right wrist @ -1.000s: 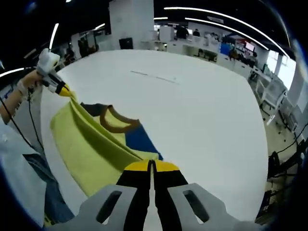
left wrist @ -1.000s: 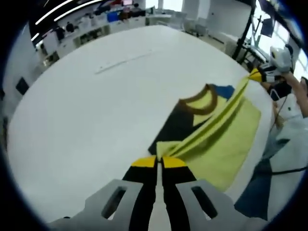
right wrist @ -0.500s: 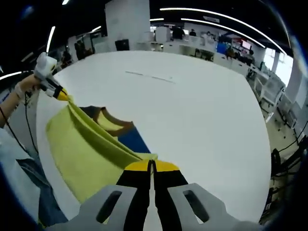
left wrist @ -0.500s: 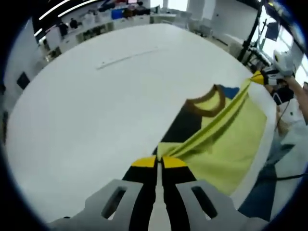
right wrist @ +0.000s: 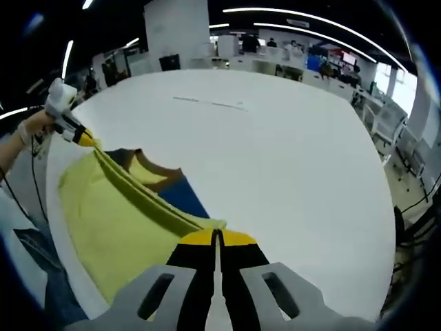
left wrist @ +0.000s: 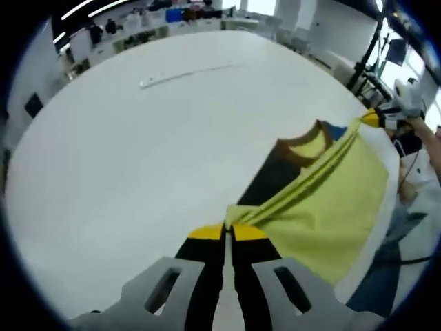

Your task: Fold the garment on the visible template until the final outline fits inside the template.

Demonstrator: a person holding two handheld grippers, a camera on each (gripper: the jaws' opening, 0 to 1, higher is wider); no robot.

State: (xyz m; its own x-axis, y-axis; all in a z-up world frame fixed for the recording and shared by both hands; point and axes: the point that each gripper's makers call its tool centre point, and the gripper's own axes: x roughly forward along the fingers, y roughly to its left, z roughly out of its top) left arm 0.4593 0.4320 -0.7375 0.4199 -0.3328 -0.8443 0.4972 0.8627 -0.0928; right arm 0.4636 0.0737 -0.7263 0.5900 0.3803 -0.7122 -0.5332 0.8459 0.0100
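A yellow-green garment (left wrist: 331,207) with a brown collar (left wrist: 303,143) is stretched taut between both grippers over a white table (left wrist: 138,152). My left gripper (left wrist: 227,232) is shut on one end of its raised edge. In the same view my right gripper (left wrist: 375,118), held by a hand, pinches the other end. In the right gripper view my right gripper (right wrist: 217,238) is shut on the garment (right wrist: 103,227), and my left gripper (right wrist: 86,138) holds the far end. A dark blue template (right wrist: 185,198) lies under the cloth, partly covered; it looks black (left wrist: 269,181) in the left gripper view.
A thin pale strip (left wrist: 186,72) lies far out on the table, also the strip (right wrist: 207,102) in the right gripper view. The garment hangs near the table's edge by the person (left wrist: 420,138). Desks and chairs (right wrist: 406,152) stand around the table.
Both grippers keep their hold on the taut edge. Both views have drifted a little, and the yellow cloth below the edge now spreads somewhat wider.
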